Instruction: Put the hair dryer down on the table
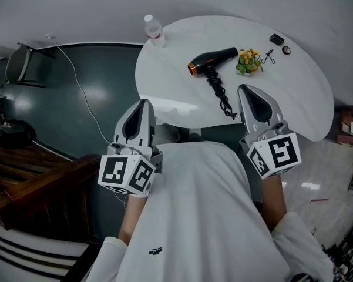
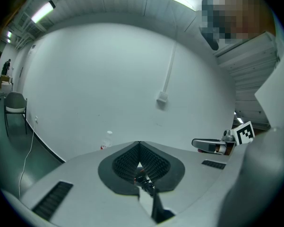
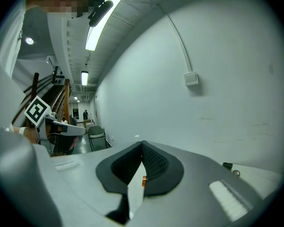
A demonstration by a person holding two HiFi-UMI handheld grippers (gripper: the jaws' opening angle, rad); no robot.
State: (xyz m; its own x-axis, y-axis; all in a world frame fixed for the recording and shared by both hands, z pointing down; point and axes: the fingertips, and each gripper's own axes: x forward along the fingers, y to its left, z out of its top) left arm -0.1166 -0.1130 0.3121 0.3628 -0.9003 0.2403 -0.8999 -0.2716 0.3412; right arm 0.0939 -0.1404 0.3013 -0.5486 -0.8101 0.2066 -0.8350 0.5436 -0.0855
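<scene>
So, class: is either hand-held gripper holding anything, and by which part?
Nothing is held. The left hand-held gripper and right hand-held gripper are shut and empty; the black, copper-nosed hair dryer lies on the white round table.

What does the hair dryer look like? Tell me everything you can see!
The hair dryer is black, with a copper-coloured ring around its nozzle at the left end. It lies on its side on the round white table, and nothing is holding it. Its curly black cord runs toward the table's near edge. Its back end sits right beside a small bunch of yellow flowers; whether they touch can't be told.
</scene>
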